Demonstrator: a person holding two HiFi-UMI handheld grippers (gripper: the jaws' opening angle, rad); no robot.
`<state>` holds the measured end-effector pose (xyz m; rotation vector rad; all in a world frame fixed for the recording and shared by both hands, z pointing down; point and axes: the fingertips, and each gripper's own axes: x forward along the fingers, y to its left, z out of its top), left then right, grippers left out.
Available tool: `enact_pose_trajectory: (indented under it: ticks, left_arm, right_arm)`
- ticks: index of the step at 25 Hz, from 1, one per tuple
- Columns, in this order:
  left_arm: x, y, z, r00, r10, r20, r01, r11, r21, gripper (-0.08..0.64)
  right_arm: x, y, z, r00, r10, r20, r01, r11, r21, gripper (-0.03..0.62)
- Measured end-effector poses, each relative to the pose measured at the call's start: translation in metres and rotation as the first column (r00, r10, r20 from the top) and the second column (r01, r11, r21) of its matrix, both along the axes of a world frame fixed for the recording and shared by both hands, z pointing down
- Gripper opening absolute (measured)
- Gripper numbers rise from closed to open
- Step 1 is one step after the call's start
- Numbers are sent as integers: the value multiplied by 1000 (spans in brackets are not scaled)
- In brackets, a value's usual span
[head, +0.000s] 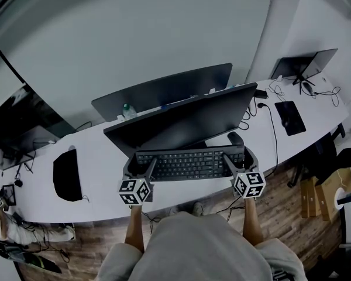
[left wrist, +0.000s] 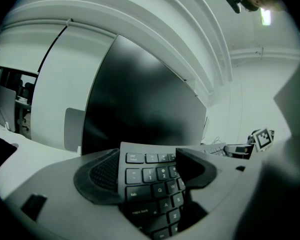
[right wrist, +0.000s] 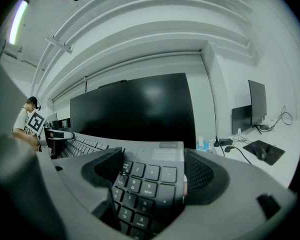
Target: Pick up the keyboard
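A black keyboard lies across the white desk in front of a dark monitor. My left gripper is shut on its left end, and my right gripper is shut on its right end. In the left gripper view the jaws of the left gripper straddle the keyboard at its escape and tab keys. In the right gripper view the right gripper clamps the keyboard at the number pad. I cannot tell whether it is off the desk.
A second monitor stands behind the first, with a bottle beside it. A black mouse sits just behind the keyboard's right end. Black mats lie at the left and right. Cables trail on the right.
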<state>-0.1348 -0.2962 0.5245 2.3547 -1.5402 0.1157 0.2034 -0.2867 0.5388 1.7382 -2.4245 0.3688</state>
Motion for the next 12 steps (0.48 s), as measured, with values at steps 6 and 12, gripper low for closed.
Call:
enact_pose_trajectory:
  ticks: [6,12]
  left_arm:
    - [0,-1,1,1000,4,-1,-4,1000,-1,330]
    - [3,-3,4,1000,4,2,-4,1000,-8,330]
  right_arm:
    - [-1,0,2,1000,2,0,-2,1000,-4,379]
    - [2,-1,4,1000,5,0,-5,1000,-10,379]
